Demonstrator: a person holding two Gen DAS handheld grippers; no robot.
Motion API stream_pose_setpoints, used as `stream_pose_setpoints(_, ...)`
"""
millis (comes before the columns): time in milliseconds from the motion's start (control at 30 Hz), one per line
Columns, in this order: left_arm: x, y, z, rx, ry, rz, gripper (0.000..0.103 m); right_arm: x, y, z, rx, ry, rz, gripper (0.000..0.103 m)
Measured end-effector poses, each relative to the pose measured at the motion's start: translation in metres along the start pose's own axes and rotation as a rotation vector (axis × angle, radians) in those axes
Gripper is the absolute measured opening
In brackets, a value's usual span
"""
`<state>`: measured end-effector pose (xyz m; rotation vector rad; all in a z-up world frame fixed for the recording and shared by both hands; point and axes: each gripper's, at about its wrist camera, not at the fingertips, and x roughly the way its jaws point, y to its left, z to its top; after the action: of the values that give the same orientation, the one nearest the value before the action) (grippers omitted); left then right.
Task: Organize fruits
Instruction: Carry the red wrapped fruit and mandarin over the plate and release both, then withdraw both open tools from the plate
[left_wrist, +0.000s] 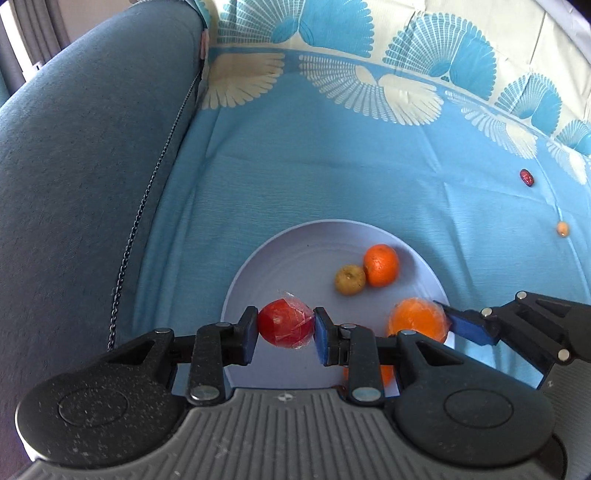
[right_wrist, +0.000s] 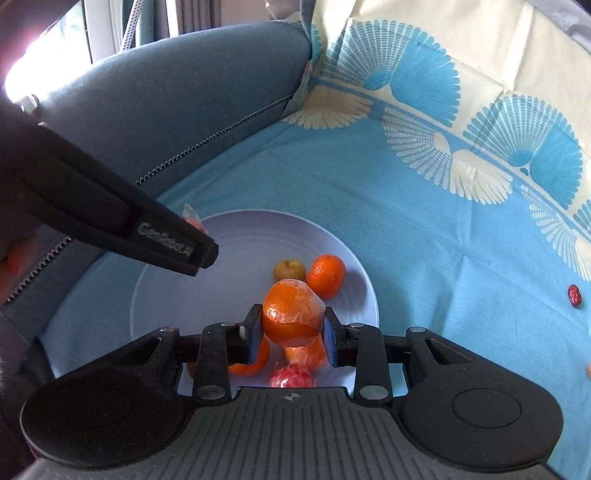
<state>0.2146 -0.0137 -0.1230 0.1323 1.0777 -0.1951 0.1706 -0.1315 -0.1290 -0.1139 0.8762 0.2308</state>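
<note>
Left gripper (left_wrist: 285, 329) clamps a wrapped red fruit (left_wrist: 284, 323) over the pale plate (left_wrist: 295, 243) | right gripper (right_wrist: 292, 329) clamps a wrapped orange (right_wrist: 291, 314) above the same plate | loose fruit lies on the plate | plate sits on blue patterned cloth (left_wrist: 295, 177)

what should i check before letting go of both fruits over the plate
1. Left gripper clamped on the wrapped red fruit: ok.
2. Right gripper clamped on the wrapped orange: ok.
3. Both fruits over the plate: ok.
4. Free spot under the red fruit: ok.
5. Free spot under the wrapped orange: not ok, other fruits lie below it.
6. Stray pieces on the cloth, like the dark red one: not ok, still off the plate.
</note>
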Motion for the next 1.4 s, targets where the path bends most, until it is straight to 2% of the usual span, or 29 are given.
stream_pose_setpoints(33,0.0,0.0,0.0,-0.004,-0.006,0.0,0.055,0.002,0.0,0.001,-0.012,0.003,0.007,0.035)
stream_pose_setpoints(67,-0.003,0.0,0.0,-0.011,-0.014,-0.001,0.079,0.002,0.0,0.001,-0.023,0.003,0.011,0.039)
stream_pose_setpoints(133,-0.013,0.001,-0.001,-0.038,-0.049,0.008,0.103,-0.004,0.001,0.001,-0.032,-0.017,-0.007,0.055)
stream_pose_setpoints(200,-0.027,0.0,-0.002,-0.049,-0.055,0.013,0.103,-0.017,0.002,0.0,-0.033,-0.032,-0.022,0.078)
stream_pose_setpoints(267,-0.041,0.001,-0.004,-0.045,-0.034,0.003,0.103,-0.035,0.004,-0.002,-0.016,-0.042,-0.038,0.09)
stream_pose_setpoints(367,-0.066,-0.002,-0.015,-0.047,-0.011,0.05,0.103,-0.068,0.007,-0.011,0.036,-0.044,-0.028,0.097)
stream_pose_setpoints(533,-0.115,-0.007,-0.049,-0.023,-0.026,0.082,0.103,-0.123,0.015,-0.032,0.129,-0.034,-0.023,0.099)
stream_pose_setpoints(700,-0.153,-0.016,-0.087,-0.01,-0.054,0.077,0.103,-0.172,0.026,-0.051,0.145,-0.091,-0.068,0.1)
stream_pose_setpoints(867,-0.177,-0.025,-0.112,-0.006,-0.087,0.078,0.103,-0.198,0.029,-0.062,0.143,-0.141,-0.12,0.102)
stream_pose_setpoints(1100,-0.203,-0.039,-0.129,0.015,-0.137,0.091,0.103,-0.231,0.031,-0.074,0.145,-0.193,-0.151,0.102)
stream_pose_setpoints(1233,-0.212,-0.044,-0.134,0.017,-0.148,0.075,0.103,-0.247,0.031,-0.08,0.148,-0.218,-0.168,0.102)
stream_pose_setpoints(1400,-0.221,-0.051,-0.138,0.037,-0.164,0.091,0.103,-0.258,0.032,-0.086,0.154,-0.229,-0.172,0.102)
